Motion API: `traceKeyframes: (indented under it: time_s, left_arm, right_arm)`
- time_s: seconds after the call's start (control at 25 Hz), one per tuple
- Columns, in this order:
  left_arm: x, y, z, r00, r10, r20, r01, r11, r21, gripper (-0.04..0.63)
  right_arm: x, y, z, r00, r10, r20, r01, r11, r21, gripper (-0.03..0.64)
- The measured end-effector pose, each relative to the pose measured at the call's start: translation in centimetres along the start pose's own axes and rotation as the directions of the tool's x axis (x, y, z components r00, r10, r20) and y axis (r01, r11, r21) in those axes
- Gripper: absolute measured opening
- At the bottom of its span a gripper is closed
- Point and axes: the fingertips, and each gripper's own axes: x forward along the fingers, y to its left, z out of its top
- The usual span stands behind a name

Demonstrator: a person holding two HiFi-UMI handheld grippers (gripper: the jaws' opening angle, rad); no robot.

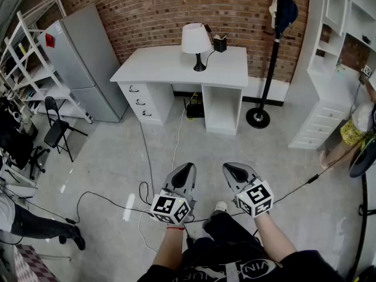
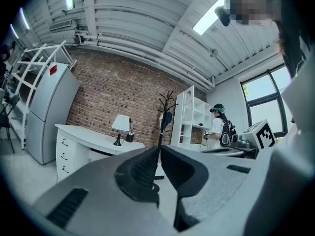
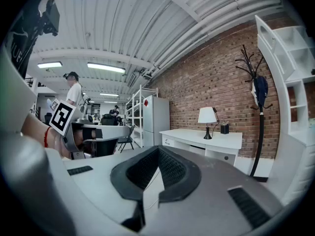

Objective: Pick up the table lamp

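The table lamp (image 1: 197,42), with a white shade and a black stem and base, stands on the white desk (image 1: 170,67) against the brick wall, far ahead of both grippers. The lamp (image 2: 120,127) shows small in the left gripper view and the lamp (image 3: 207,120) in the right gripper view. My left gripper (image 1: 188,168) and right gripper (image 1: 228,168) are held side by side over the floor, well short of the desk. Both are shut, with nothing between their jaws.
A black pen holder (image 1: 220,42) sits on the desk beside the lamp. A black coat stand (image 1: 271,57) is right of the desk, white shelving (image 1: 329,69) further right, a grey fridge (image 1: 82,63) at left. Cables (image 1: 147,163) cross the floor. A folding chair (image 1: 57,128) stands at left.
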Motion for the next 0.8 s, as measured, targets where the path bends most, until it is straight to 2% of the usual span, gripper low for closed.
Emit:
traceKeyframes:
  time_s: [0.24, 0.6, 0.8]
  left_arm:
    - [0.4, 0.4, 0.4, 1.000, 0.013, -0.001, -0.013, 1.000, 0.025, 0.021]
    - [0.2, 0.6, -0.2, 1.000, 0.011, -0.014, -0.011, 1.000, 0.016, 0.020]
    - [1.9, 1.1, -0.5, 1.000, -0.009, -0.021, 0.009, 1.000, 0.013, 0.020]
  right_arm:
    - [0.5, 0.1, 0.5, 1.000, 0.008, 0.010, -0.008, 1.000, 0.002, 0.002]
    - [0.5, 0.4, -0.6, 1.000, -0.001, -0.005, 0.001, 1.000, 0.018, 0.002]
    - [1.1, -0.9, -0.7, 1.000, -0.011, 0.010, 0.011, 0.999, 0.039, 0.002]
